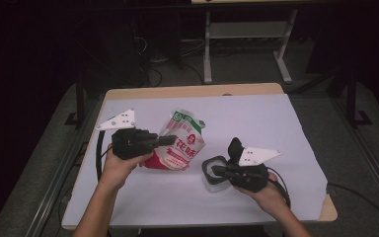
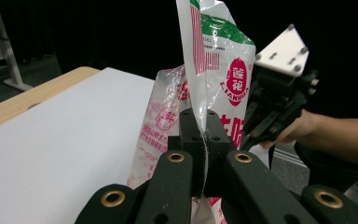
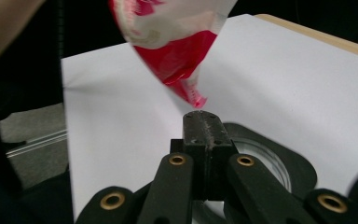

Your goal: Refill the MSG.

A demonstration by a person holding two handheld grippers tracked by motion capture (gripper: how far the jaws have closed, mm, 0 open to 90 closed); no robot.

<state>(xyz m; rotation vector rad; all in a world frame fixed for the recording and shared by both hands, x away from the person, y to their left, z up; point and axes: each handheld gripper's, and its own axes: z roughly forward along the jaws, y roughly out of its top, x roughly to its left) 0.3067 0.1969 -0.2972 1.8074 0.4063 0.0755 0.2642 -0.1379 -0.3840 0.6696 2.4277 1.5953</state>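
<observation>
L claw (image 1: 170, 139) clamped on bag (image 1: 181, 140), held tilted over desk (image 1: 276, 128). R claw (image 1: 216, 170) clamped on jar (image 1: 213, 168) rim, lid open. Risk: bag mouth off-centre, you spill contents beside jar.

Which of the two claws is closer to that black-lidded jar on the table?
The right one. The right claw sits over the jar, its shut tip at the jar's black rim. The left claw is off to the jar's left, clamped on the red-and-white bag.

We see our right tongs (image 3: 207, 122) pressed together above a black-rimmed container (image 3: 286, 163), the red-and-white bag's (image 3: 177, 56) corner hanging over the white-covered bench (image 3: 284, 84).
</observation>
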